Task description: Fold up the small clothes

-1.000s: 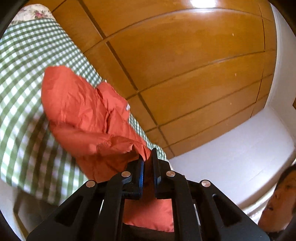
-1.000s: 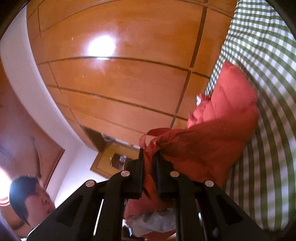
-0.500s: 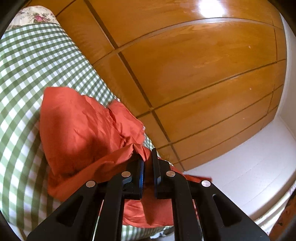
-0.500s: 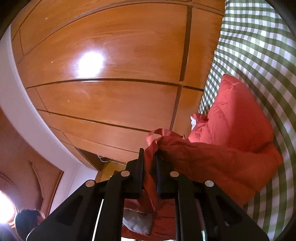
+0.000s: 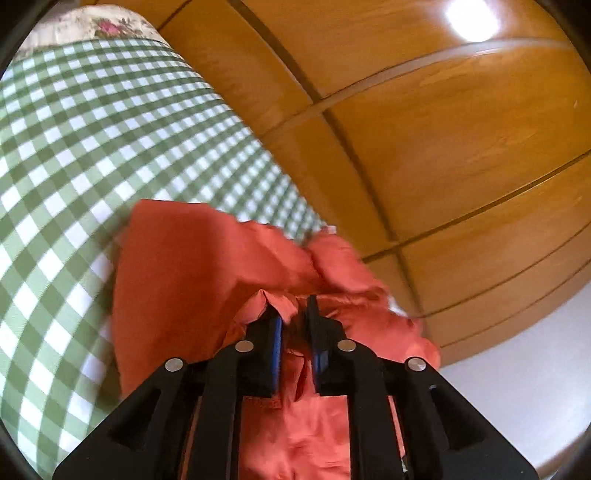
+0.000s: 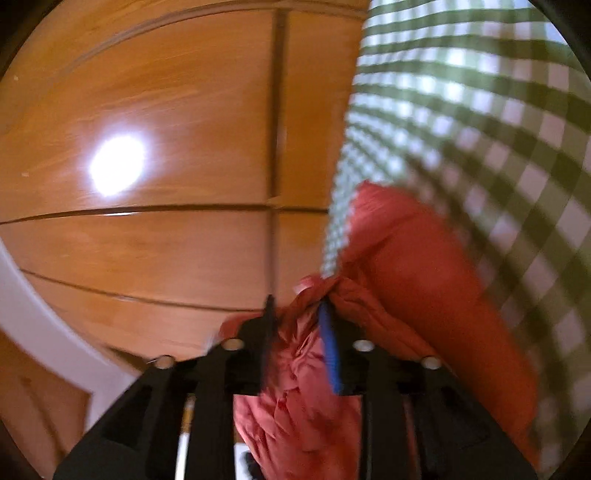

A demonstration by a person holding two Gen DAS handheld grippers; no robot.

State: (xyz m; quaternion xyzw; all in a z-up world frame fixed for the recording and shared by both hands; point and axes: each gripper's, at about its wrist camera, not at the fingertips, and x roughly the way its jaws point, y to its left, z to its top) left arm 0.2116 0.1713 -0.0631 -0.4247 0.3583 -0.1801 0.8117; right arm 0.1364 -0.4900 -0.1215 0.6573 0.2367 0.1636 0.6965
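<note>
An orange-red garment (image 5: 192,266) lies on a green-and-white checked cloth (image 5: 92,129), its near edge bunched up around my left gripper (image 5: 291,302). That gripper's jaws are opening: a narrow gap shows between the blue pads, with a loose fold of fabric in it and over the left fingertip. In the right wrist view the same garment (image 6: 424,266) lies doubled over on the checked cloth (image 6: 480,110). My right gripper (image 6: 297,302) is opening wider, with crumpled fabric loose between its fingers. This view is blurred.
Glossy wooden panels (image 5: 443,147) fill the background beyond the checked surface, also in the right wrist view (image 6: 166,240). A floral fabric (image 5: 103,26) shows at the far end of the checked cloth. A white surface (image 5: 517,387) lies at the lower right.
Both grippers carried the garment's held edge forward and down over the rest of it on the checked cloth. Both pairs of jaws, clamped on fabric before, have now parted.
</note>
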